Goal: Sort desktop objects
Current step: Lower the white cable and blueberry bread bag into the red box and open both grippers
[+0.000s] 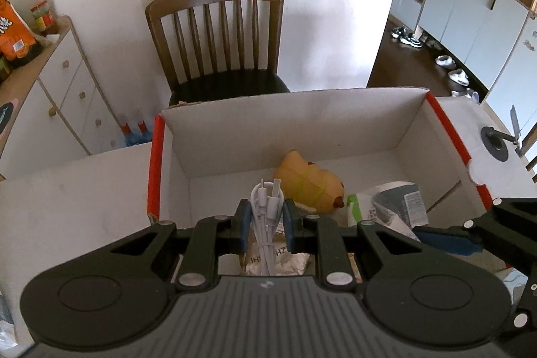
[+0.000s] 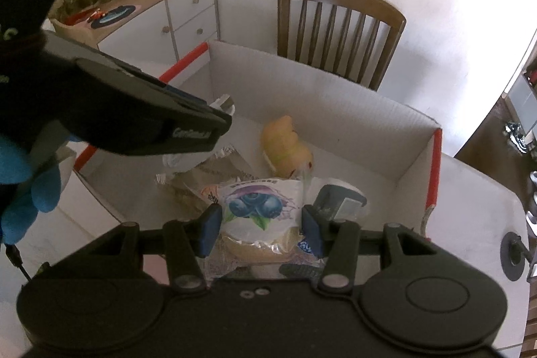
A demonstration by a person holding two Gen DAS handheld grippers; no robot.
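My left gripper (image 1: 266,217) is shut on a coiled white USB cable (image 1: 266,213) and holds it over the near end of an open white cardboard box (image 1: 285,119) with red edges. A yellow plush toy (image 1: 310,183) and a grey-green packet (image 1: 389,203) lie in the box. My right gripper (image 2: 261,223) is open around a blueberry bread packet (image 2: 258,207) at the box's near side. The left gripper also shows in the right wrist view (image 2: 214,119), above the box (image 2: 335,96), with the cable's plug (image 2: 224,101) at its tip. The toy (image 2: 285,146) lies behind the packets.
A wooden chair (image 1: 218,36) stands behind the white table (image 1: 74,190). A white drawer cabinet (image 2: 167,19) with snack bags and jars is at the left. A black round desk fitting (image 1: 496,140) sits on the table at the right.
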